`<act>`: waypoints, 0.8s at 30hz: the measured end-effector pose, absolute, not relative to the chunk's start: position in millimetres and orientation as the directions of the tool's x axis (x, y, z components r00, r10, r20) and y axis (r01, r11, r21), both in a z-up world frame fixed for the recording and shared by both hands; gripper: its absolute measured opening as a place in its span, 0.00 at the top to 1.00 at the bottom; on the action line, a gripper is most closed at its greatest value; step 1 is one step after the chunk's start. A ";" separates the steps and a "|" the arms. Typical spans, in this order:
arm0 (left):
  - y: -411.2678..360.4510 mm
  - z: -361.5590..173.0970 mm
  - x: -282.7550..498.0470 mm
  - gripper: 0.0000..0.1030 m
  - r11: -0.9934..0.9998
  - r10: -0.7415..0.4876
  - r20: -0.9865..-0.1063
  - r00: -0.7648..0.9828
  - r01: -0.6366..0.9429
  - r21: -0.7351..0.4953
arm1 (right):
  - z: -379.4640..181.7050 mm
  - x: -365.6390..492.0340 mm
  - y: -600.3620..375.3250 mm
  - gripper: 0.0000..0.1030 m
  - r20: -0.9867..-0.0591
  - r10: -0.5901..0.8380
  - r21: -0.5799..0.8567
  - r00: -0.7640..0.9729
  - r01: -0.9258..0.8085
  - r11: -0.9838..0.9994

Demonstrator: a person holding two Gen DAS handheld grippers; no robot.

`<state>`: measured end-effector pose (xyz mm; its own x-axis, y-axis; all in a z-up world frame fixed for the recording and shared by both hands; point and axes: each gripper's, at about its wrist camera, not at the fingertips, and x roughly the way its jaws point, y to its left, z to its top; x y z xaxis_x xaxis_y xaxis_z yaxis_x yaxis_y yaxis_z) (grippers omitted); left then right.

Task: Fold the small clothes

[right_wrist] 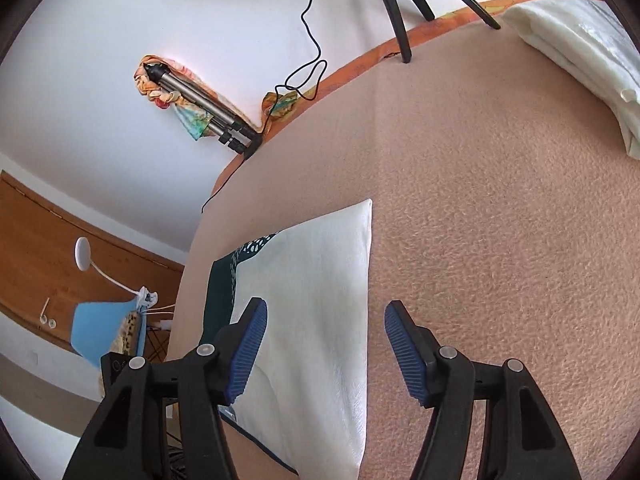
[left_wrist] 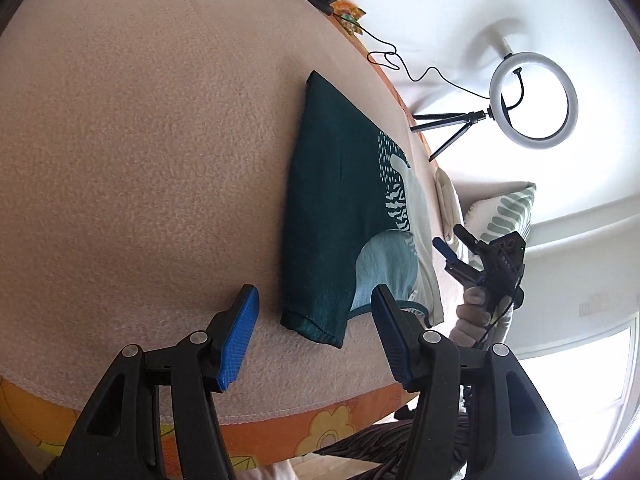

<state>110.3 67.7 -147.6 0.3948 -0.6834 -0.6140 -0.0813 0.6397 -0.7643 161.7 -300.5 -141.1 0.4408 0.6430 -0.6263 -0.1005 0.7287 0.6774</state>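
A folded shirt (left_wrist: 324, 216), dark green with a pale printed panel, lay flat on the pink blanket (left_wrist: 140, 152), close to the blanket's far edge. The left gripper (left_wrist: 316, 336) hovered just short of the shirt's near hem, its blue pads spread apart and holding nothing. The right gripper (right_wrist: 324, 350) hung over the shirt's white side (right_wrist: 316, 292), jaws also wide apart and empty, one pad above the cloth and the other above bare blanket. Beyond the shirt stood a ring light (left_wrist: 534, 100) on a small tripod. A folded cream cloth (right_wrist: 580, 52) lay farther off on the blanket.
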 end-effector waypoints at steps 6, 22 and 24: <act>52.4 -147.3 116.1 0.44 0.630 -0.710 -0.600 0.370 -0.047 -0.775 | -155.7 175.7 -297.0 0.40 -0.616 0.671 0.708 0.412 -0.084 0.701; 15.9 -142.8 143.4 0.40 0.650 -0.718 -0.602 0.349 0.025 -0.760 | -169.4 194.1 -272.2 0.56 -0.572 0.733 0.754 0.370 -0.115 0.646; 10.2 -140.1 146.7 0.40 0.673 -0.700 -0.619 0.356 0.037 -0.739 | -168.8 195.1 -266.8 0.58 -0.577 0.728 0.746 0.370 -0.122 0.654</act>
